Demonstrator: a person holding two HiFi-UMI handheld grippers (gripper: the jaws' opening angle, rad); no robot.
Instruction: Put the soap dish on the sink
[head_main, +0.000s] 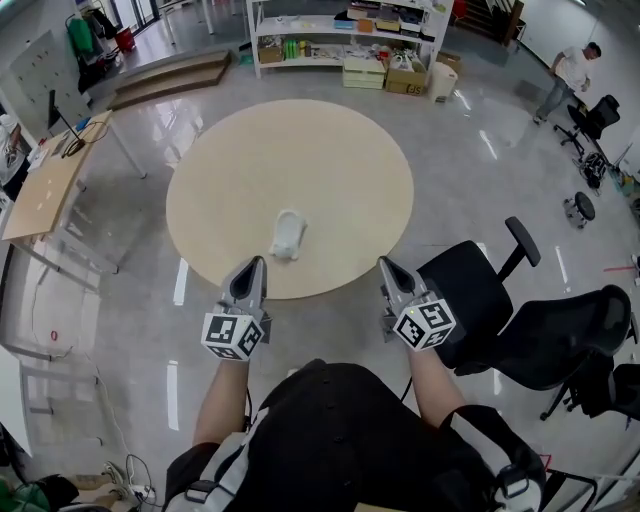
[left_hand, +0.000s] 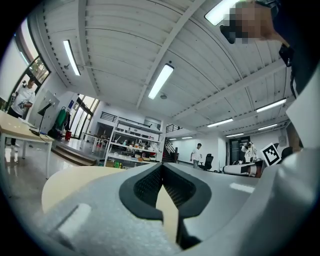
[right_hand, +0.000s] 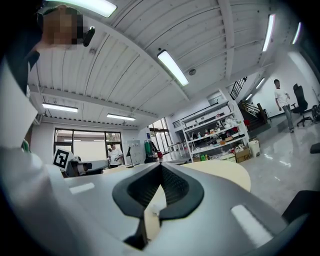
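Head view: a round table (head_main: 330, 170) fills the middle, and a small white object (head_main: 288, 235), taken to be the soap dish, lies on the table close to its near edge, a little left of its middle. No separate sink can be told apart from it at this size. The left gripper (head_main: 256, 266) is held at the table's near edge, near the object but not touching it. The right gripper (head_main: 386, 265) is held at the same edge further right, well apart from the object. Both are seen drawn to a point, with nothing carried. A black office chair (head_main: 480, 290) stands just beside the table's right side.

Left gripper view: the jaws are seen pressed together at their tips, and only the table's pale top shows through the slot below them.

Right gripper view: the jaws are likewise closed tip to tip and empty. A faint pale speck in the slot may be the object, but this cannot be settled.

The object is judged light, rigid and smooth, so likely slippery and, if ceramic, liable to chip. A hold across its narrower width, on the side walls, is judged safest, once one pair of jaws is opened.
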